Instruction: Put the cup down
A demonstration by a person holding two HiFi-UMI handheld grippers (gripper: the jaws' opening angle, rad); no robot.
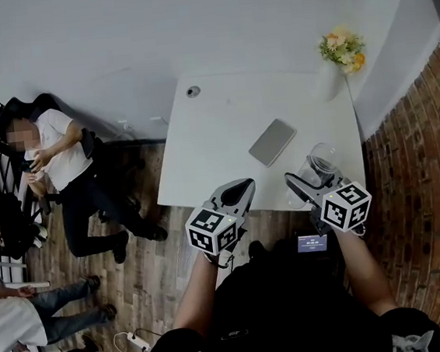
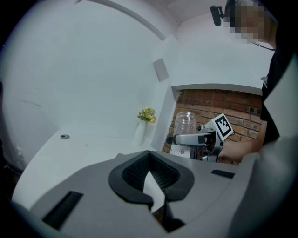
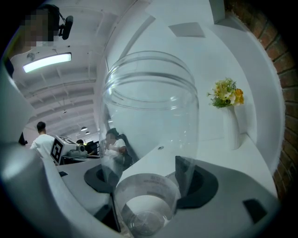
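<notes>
- surface (image 1: 222, 124): white; it lies ahead of and below both tools; bare at its near right corner
- right tool (image 3: 149, 183): jaws clamped on the cup's lower part, over the surface's near right edge; this is the hand to act
- left tool (image 2: 151, 176): jaws together, nothing between them; it hangs beside the right tool, off the near edge
- cup (image 3: 149, 116): clear, upright, mouth up; seemingly not yet resting; setting it down likely means going forward and down, clear of the grey device (image 1: 273, 142)

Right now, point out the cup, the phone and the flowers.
cup (image 3: 149, 125), right gripper view, its clear side wall.
phone (image 1: 272, 141), head view, middle of its flat face.
flowers (image 1: 342, 47), head view, the blooms.
</notes>
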